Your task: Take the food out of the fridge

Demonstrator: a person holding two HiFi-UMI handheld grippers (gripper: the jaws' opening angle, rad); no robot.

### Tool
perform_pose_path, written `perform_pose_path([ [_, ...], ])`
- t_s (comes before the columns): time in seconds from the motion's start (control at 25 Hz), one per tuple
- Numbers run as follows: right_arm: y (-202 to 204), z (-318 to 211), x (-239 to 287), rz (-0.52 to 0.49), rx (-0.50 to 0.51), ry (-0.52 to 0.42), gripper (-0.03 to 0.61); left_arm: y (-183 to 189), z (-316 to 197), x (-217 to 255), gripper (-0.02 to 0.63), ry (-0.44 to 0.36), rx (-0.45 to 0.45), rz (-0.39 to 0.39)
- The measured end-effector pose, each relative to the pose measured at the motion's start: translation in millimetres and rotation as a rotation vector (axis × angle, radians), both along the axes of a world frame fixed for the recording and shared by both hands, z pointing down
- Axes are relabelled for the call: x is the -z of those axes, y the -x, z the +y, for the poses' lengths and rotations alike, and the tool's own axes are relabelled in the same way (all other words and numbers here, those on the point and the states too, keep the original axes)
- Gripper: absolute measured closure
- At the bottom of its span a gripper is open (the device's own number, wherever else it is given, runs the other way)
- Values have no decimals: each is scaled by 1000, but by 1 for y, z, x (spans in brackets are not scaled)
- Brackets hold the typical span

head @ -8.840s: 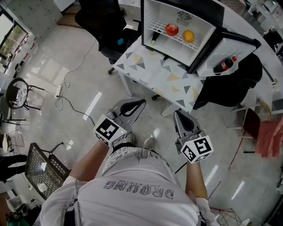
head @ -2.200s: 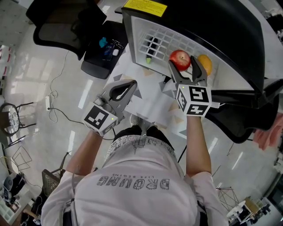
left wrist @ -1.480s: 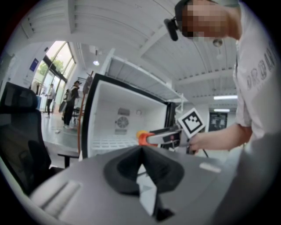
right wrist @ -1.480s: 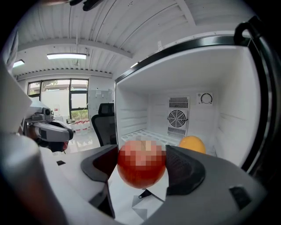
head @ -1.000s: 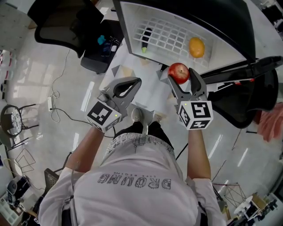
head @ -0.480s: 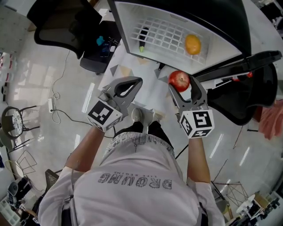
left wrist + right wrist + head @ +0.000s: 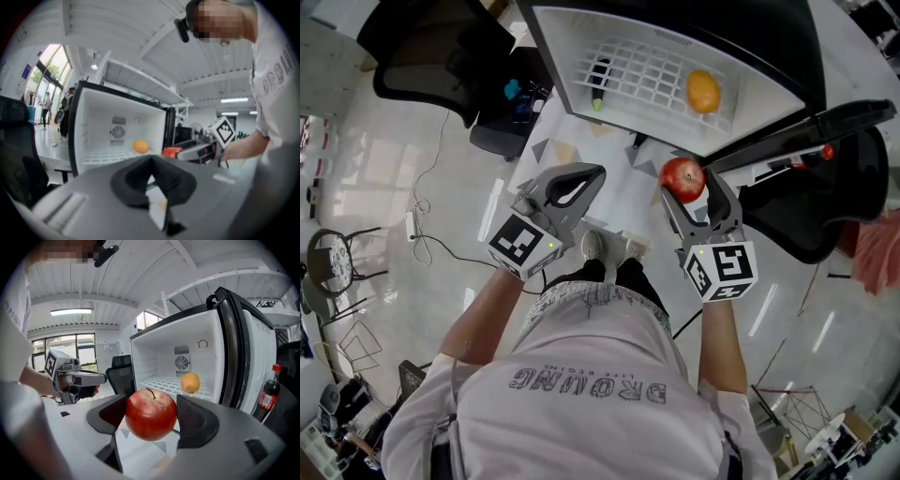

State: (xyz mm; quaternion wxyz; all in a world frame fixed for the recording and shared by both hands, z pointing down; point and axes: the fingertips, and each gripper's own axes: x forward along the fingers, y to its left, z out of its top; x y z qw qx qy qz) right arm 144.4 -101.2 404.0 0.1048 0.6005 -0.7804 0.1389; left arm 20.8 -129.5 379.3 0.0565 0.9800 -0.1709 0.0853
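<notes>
Right gripper clamped on the red apple: jaws part-open, just the fruit's width, one pad on each side, touching nothing else. Apple sits btwn the tips, outside the fridge, in the air just in front of its opening and above the triangle-print table. Stem points up in the right gripper view; fruit is round, so no real long axis.

Left gripper closed, tips together, empty. It hangs over the same table edge, beside the right one but well apart, nose toward the fridge opening.

Under both: person's shoes on glossy floor, a cable trailing off to the left.

Further out: fridge stands on the table, door swung wide to the right. A cola bottle stands upright in the door shelf, red cap up.

Inside, on the white wire shelf:
- The orange sits on the right part, round, apart from the walls.
- A dark item w/ green end lies at the left. Its long axis runs front-to-back, green end toward the opening. Can't tell what it is.

A fan grille shows on the back wall. Black office chair stands left of the table, past the fridge's side.
</notes>
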Motion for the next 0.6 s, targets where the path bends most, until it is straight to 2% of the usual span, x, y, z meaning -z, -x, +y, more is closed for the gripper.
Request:
perform_pose_path([
  [0.6,-9,7,-2,5,-1,9,267,-9,3,0,609,-4,-6,-8],
])
